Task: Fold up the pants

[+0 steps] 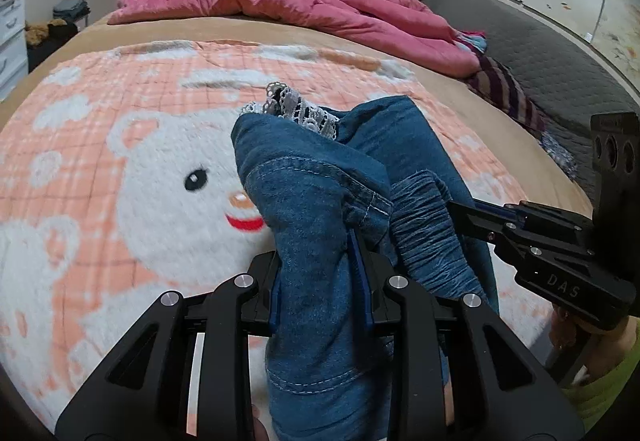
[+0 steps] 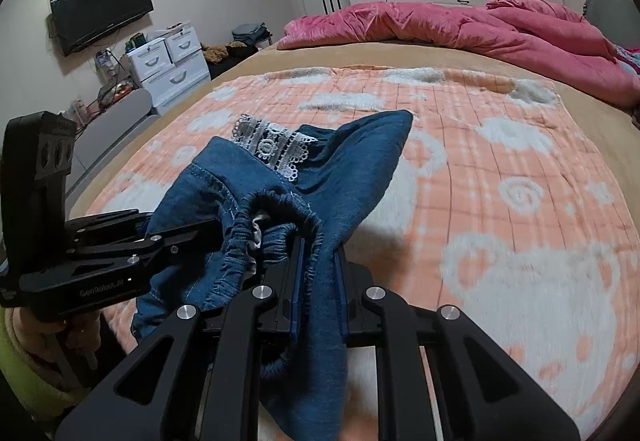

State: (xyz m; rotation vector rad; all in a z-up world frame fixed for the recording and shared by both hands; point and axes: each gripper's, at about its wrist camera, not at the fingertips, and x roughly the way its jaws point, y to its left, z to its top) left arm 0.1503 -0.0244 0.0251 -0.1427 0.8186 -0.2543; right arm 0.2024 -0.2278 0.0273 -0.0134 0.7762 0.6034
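Small blue denim pants (image 1: 304, 169) (image 2: 352, 161) hang bunched above the peach bear blanket (image 1: 160, 161) (image 2: 520, 161) on a bed. A white lace hem (image 1: 296, 109) (image 2: 276, 149) shows at the far end, and the elastic waistband (image 1: 428, 225) (image 2: 276, 201) sits nearest me. My left gripper (image 1: 320, 253) (image 2: 208, 229) is shut on a fold of denim by the waist. From the other side, my right gripper (image 2: 320, 257) (image 1: 460, 209) is shut on the gathered waistband edge. The two grippers sit close together, with cloth draped down over both.
A crumpled pink duvet (image 1: 280, 1) (image 2: 440, 25) lies along the far side of the bed. A striped cloth (image 1: 500, 89) and a grey quilted cover (image 1: 540, 53) lie at the right. White drawers (image 2: 172, 65) and a wall TV (image 2: 100, 7) stand beyond the left edge.
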